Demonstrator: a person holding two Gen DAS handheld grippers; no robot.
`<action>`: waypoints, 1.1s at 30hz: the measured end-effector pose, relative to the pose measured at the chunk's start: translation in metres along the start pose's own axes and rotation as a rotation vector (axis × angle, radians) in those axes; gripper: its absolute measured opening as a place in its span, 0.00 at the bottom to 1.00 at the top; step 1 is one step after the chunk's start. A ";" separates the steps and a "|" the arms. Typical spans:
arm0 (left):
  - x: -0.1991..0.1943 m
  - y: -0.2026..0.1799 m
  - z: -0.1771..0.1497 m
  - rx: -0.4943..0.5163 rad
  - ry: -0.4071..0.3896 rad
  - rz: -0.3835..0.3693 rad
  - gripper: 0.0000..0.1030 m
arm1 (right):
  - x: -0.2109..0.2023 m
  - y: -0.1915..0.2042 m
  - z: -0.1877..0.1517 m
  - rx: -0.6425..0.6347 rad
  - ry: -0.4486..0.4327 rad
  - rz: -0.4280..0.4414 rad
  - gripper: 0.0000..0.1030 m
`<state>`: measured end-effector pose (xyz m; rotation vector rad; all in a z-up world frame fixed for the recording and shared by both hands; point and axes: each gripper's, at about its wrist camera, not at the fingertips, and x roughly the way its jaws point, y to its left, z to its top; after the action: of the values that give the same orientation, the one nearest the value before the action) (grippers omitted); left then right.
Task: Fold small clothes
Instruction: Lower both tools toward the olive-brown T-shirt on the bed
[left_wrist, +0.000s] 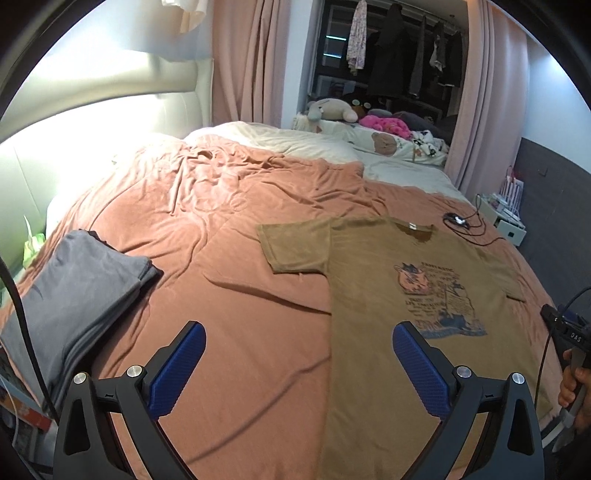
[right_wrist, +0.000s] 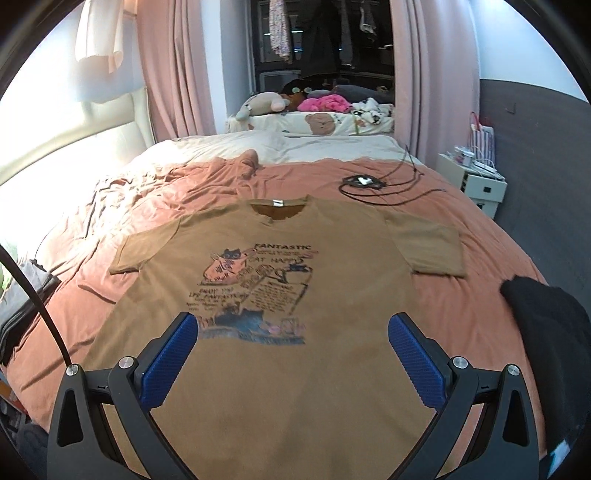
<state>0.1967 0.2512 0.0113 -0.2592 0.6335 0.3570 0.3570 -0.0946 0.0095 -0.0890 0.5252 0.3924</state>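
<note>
Where "FANTASTIC" is printed, the brown T-shirt (right_wrist: 295, 288) lies flat.

Bed with salmon blanket (right_wrist: 369, 229), pink curtains (right_wrist: 173, 74), padded headboard (left_wrist: 92, 122), white nightstand (right_wrist: 476, 184)

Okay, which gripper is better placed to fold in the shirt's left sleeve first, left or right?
Left. The left gripper hangs open over the brown t-shirt's left edge, with the left sleeve straight ahead; the right gripper sits over mid-shirt.

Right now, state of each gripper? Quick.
Left gripper: open, holding nothing, above the bedspread beside the brown T-shirt.
Right gripper: open, holding nothing, over the T-shirt's lower half.
</note>
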 end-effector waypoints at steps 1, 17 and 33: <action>0.003 0.003 0.002 -0.002 0.002 0.000 0.99 | 0.005 0.003 0.003 -0.006 0.000 0.000 1.00; 0.104 0.041 0.060 -0.094 0.101 -0.037 0.75 | 0.090 0.030 0.052 -0.076 0.086 0.119 0.93; 0.247 0.057 0.105 -0.126 0.257 -0.070 0.61 | 0.207 0.047 0.102 -0.076 0.240 0.242 0.69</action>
<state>0.4143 0.3989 -0.0660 -0.4513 0.8538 0.2992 0.5508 0.0385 -0.0062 -0.1475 0.7611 0.6428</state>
